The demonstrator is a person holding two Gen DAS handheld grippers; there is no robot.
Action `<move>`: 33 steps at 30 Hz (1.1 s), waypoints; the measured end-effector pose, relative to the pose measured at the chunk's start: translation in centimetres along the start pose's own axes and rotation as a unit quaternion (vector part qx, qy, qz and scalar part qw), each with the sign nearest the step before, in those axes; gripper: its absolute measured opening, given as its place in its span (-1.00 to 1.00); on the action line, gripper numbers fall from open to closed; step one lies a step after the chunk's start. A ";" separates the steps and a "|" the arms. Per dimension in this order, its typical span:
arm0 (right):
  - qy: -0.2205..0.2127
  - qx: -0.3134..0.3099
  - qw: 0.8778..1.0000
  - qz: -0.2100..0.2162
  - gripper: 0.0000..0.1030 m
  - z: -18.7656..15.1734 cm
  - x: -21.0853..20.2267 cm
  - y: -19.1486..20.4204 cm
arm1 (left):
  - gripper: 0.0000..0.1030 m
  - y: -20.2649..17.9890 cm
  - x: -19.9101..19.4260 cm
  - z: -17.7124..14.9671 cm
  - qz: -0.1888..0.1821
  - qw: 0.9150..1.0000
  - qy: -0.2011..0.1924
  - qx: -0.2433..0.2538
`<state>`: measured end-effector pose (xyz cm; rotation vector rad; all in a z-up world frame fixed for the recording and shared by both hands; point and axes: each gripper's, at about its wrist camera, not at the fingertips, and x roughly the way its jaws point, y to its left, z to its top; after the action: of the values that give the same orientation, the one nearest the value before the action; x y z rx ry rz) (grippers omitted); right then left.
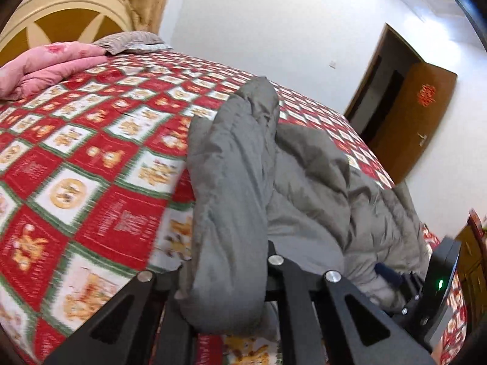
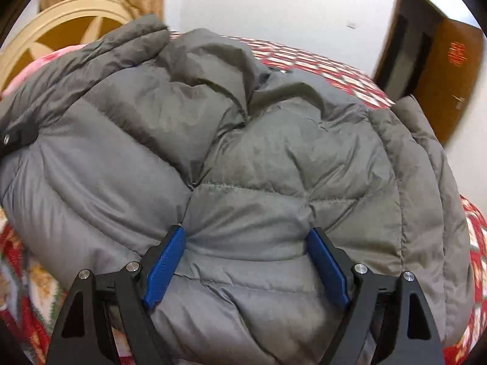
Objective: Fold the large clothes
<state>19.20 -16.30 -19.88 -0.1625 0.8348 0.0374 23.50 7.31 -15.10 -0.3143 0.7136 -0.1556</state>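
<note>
A grey padded jacket (image 1: 243, 167) lies on the bed with the red, white and green patterned cover (image 1: 91, 158). My left gripper (image 1: 225, 276) is shut on a thick fold of the jacket, which bulges up between its black fingers; the pads are hidden by the cloth. In the right wrist view the jacket (image 2: 243, 140) fills most of the frame in a bunched heap. My right gripper (image 2: 248, 261) is open, its blue pads (image 2: 166, 267) spread wide and pressed against the jacket's quilted surface. The right gripper's body (image 1: 438, 286) shows at the lower right of the left wrist view.
A pink folded quilt (image 1: 45, 67) and a grey pillow (image 1: 131, 41) lie at the head of the bed by a cream and brown headboard (image 1: 61, 15). A brown door (image 1: 417, 121) stands open at the right. White wall behind.
</note>
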 end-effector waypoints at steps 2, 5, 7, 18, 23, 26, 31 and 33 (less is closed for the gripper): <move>-0.006 -0.019 1.000 0.021 0.61 0.0 -0.4 0.7 | -0.84 0.5 -0.8 0.9 0.012 1.000 -0.004 -0.002; -0.024 -0.026 0.998 0.050 0.61 0.4 -2.0 1.0 | -0.85 0.0 -2.4 2.4 0.033 0.999 -0.028 0.020; -0.046 -0.009 0.998 0.051 0.61 0.6 -3.6 -0.1 | -0.85 -1.6 -3.6 3.6 0.044 0.997 -0.049 0.048; -0.045 0.123 0.989 -0.074 0.61 0.4 -5.1 -13.3 | -0.85 -19.2 -3.8 3.3 0.007 0.960 -0.109 0.259; -0.026 0.170 0.981 -0.085 0.61 -2.1 -4.6 -17.8 | -0.85 -26.2 0.0 -0.2 -0.040 0.938 -0.073 0.336; -0.018 0.189 0.978 -0.089 0.61 -3.4 -4.2 -19.8 | -0.85 -29.1 2.3 -3.3 -0.056 0.922 -0.039 0.380; -0.003 0.230 0.968 -0.100 0.61 -5.4 -3.2 -22.8 | -0.85 -30.8 5.4 -8.3 -0.067 0.902 0.007 0.425; 0.003 0.241 0.965 -0.104 0.61 -6.2 -2.6 -23.7 | -0.85 -30.7 5.7 -9.4 -0.068 0.896 0.006 0.438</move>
<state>15.15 -40.57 -19.02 0.2096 0.8076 -0.3627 20.50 -25.21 -15.07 0.5073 0.5680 -0.5894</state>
